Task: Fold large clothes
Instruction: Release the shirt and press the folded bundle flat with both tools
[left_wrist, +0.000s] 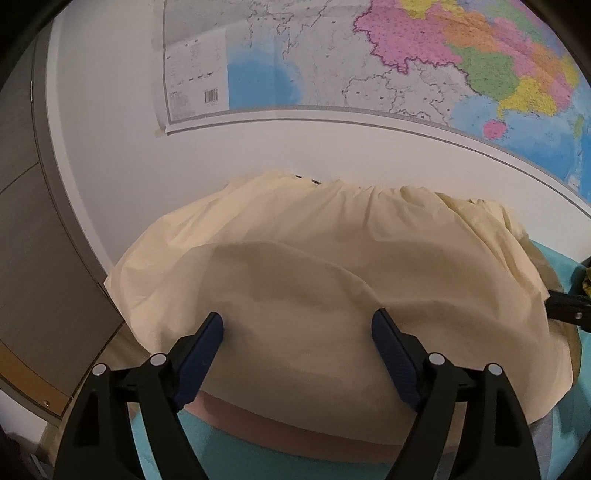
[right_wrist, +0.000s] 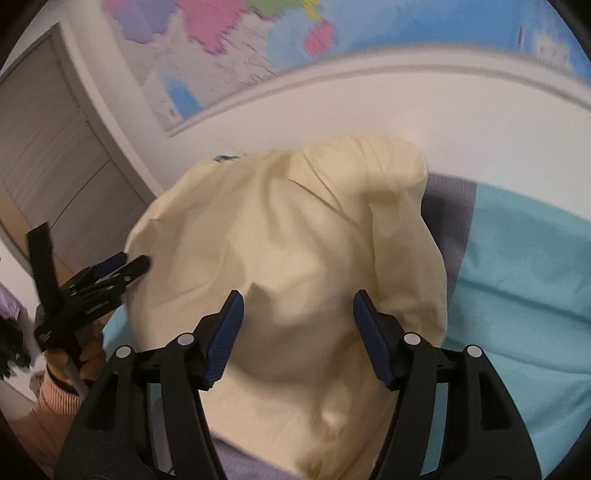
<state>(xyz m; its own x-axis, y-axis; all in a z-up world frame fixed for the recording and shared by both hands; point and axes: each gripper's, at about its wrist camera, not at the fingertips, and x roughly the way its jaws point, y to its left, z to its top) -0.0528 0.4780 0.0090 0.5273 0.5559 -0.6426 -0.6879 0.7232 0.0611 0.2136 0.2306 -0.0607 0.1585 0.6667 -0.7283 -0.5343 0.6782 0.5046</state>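
A large pale yellow garment (left_wrist: 314, 280) lies bunched in soft folds on a turquoise-covered surface (left_wrist: 207, 443), reaching back to the wall. My left gripper (left_wrist: 298, 319) hovers over its near edge, open, with nothing pressed between the blue pads. The right wrist view shows the same garment (right_wrist: 280, 236) heaped up, and my right gripper (right_wrist: 298, 295) stands open just above it, pads clear of the cloth. The left gripper (right_wrist: 133, 261) shows there at the garment's left edge, held by a hand in a striped sleeve (right_wrist: 55, 402). A black part of the right gripper (left_wrist: 565, 306) pokes in at the far right.
A big coloured wall map (left_wrist: 369, 59) hangs on the white wall behind the garment. A grey-brown cabinet or door (left_wrist: 37, 240) stands at the left. The turquoise cover (right_wrist: 517, 266) spreads out to the right, with a grey-lilac cloth (right_wrist: 447, 206) beside the garment.
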